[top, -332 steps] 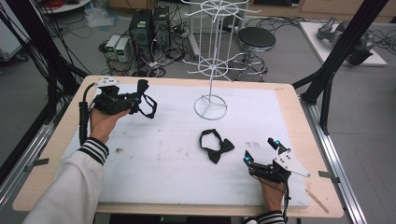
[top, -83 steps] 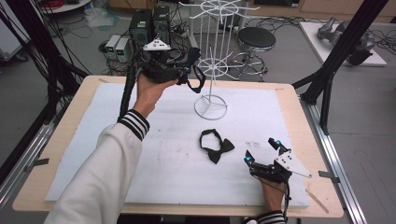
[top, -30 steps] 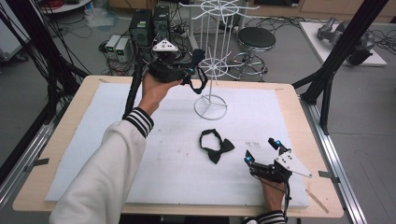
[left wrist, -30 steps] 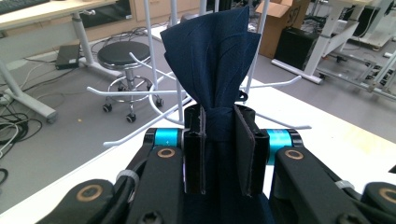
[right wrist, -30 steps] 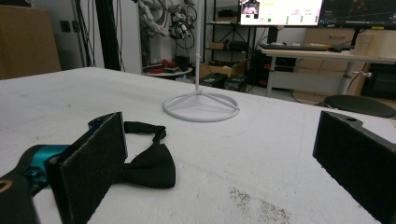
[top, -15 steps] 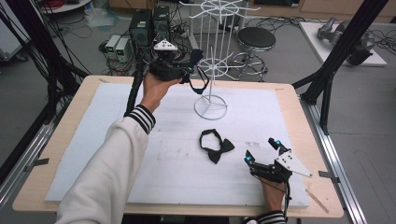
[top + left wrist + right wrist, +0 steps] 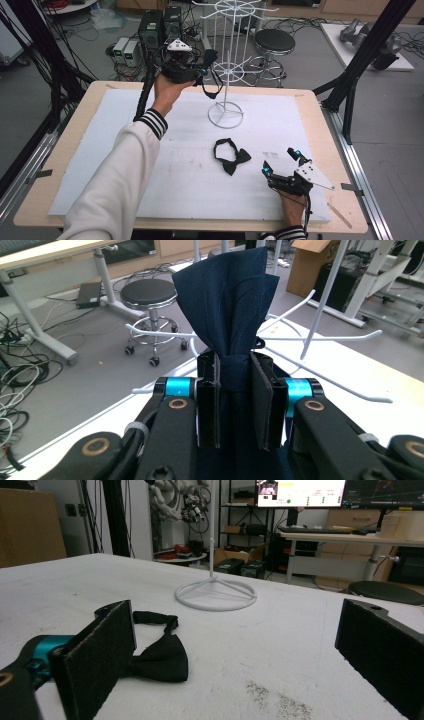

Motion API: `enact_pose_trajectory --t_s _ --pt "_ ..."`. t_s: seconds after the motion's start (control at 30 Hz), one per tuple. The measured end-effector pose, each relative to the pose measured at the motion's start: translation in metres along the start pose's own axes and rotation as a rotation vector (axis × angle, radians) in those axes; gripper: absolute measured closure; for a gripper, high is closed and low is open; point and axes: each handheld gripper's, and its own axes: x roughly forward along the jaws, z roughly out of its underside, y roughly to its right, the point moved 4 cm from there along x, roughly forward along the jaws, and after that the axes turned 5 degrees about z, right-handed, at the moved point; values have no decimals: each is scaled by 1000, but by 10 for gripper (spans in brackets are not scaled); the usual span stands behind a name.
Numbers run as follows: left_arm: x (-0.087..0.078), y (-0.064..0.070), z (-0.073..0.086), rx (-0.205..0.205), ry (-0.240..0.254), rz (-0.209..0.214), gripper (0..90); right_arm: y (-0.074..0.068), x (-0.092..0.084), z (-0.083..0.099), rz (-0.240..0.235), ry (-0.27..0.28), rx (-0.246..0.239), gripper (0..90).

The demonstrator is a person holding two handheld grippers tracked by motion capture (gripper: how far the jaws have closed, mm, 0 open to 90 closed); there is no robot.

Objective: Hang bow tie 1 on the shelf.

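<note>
The person's left arm stretches forward and up, the hand gripping the left tool [image 7: 202, 70] raised high, its jaws clamped tight. The right hand lies low at the near right, holding the right tool [image 7: 281, 162] level, its jaws spread wide with nothing between them.

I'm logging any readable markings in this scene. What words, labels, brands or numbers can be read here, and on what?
None can be read.
Monitor behind the table: on-screen text too small and blurred.
Navy bow tie, black bow tie, white wire stand: no markings.
</note>
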Motion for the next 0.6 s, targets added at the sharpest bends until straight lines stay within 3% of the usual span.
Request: enact_pose_trajectory --t_s 0.6 --pt "6 0 2 -2 -3 -1 748 0 0 0 0 0 0 22"
